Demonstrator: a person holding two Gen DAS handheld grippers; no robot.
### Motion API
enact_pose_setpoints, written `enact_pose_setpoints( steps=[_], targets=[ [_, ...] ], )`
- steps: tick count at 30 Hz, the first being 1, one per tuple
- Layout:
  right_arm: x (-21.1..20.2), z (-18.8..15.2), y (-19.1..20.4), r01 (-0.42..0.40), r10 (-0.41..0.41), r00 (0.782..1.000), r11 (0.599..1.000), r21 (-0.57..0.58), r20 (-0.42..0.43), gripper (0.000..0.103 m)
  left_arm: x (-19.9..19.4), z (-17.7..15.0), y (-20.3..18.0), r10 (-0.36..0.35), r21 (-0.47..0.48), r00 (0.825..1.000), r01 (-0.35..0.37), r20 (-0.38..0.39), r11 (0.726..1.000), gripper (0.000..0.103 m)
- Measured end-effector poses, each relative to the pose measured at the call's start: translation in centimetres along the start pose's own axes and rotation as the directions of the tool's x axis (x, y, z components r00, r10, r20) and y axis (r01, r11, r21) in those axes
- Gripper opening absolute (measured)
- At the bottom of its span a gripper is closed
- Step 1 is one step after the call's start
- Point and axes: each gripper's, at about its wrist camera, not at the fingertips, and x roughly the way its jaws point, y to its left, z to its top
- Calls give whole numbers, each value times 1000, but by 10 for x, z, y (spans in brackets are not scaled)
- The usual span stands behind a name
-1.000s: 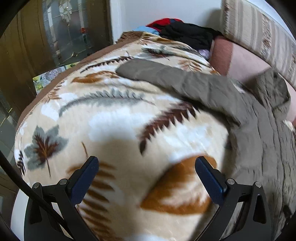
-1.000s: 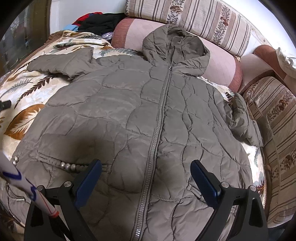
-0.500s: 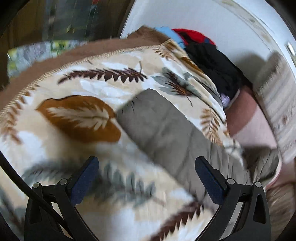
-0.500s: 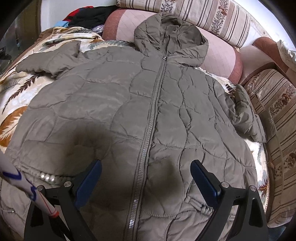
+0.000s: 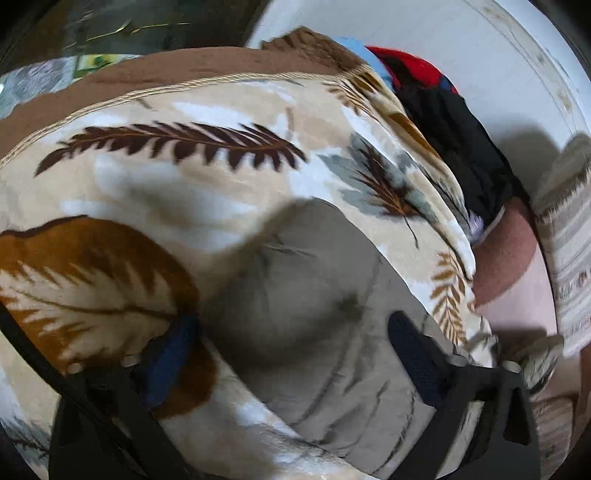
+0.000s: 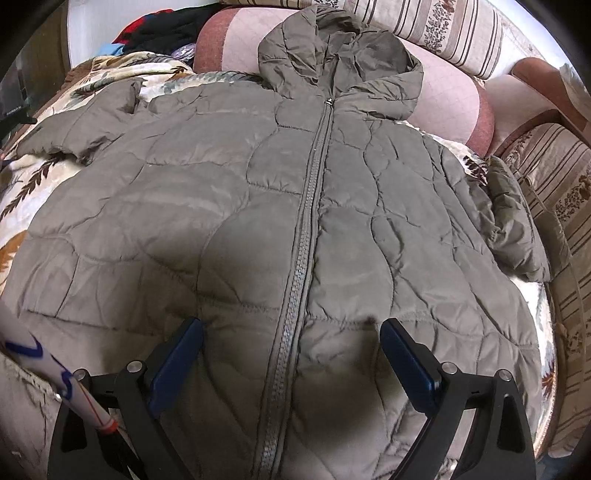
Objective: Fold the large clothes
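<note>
An olive-grey quilted hooded jacket [image 6: 229, 206] lies front up and zipped on a leaf-print blanket, hood [image 6: 340, 62] toward the sofa back. Its left sleeve [image 6: 81, 122] stretches out to the left; the right sleeve [image 6: 513, 221] is bunched at the right. My right gripper [image 6: 291, 354] is open, low over the jacket's lower front, straddling the zipper [image 6: 306, 229]. In the left wrist view, my left gripper [image 5: 291, 350] is open with the left sleeve's cuff end [image 5: 306, 288] between its fingers, close above it.
The leaf-print blanket [image 5: 166, 177] covers the surface. A pile of red, black and blue clothes [image 5: 447, 110] lies at the far corner by the white wall. Striped sofa cushions [image 6: 436, 26] line the back and right side. A white stick with blue marks [image 6: 44, 365] crosses the lower left.
My left gripper has moved forward along the blanket to the sleeve's cuff, which now sits between its fingers. My right gripper has advanced up the jacket front toward the hood.
</note>
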Motion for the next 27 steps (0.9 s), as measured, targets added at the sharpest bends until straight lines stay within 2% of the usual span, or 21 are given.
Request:
enact_pose_setpoints(
  steps=[1,2,5,7,11,14,18,22,27],
  targets=[
    [1,0,0,-4,4,1000,1000,3,1,99,1,-2,-6,65,19,998,-65,-8,998,44],
    [2,0,0,-5,5,1000,1000,4,3,99,0,-3,-6,79,24,997,-79,-19,997,36],
    [-2,0,0,-1,1,1000,1000,1,18,98,-18,-7,-18,85,24,996,-85,-3,996,27],
    [-11,0,-2,-3,3,999,1000,-2,49,96,-38,-13,-34,74,59,997,-75,19,995,24],
    [-33,0,-11,-6,4,992,1000,15,123,95,-80,-34,-76,7,155,999,-13,44,988,21],
    [-45,-2,-22,-19,12,988,999,45,154,95,-113,-67,-123,-90,244,996,80,29,967,19],
    [-58,-9,-42,-34,16,985,994,107,170,95,-129,-128,-181,-172,338,984,179,-52,924,19],
    [-71,-23,-60,-39,11,984,987,154,179,95,-127,-195,-226,-224,406,965,262,-139,876,18],
    [-82,-38,-86,-31,-9,983,977,212,185,95,-104,-277,-252,-253,386,930,343,-266,856,18]
  ],
)
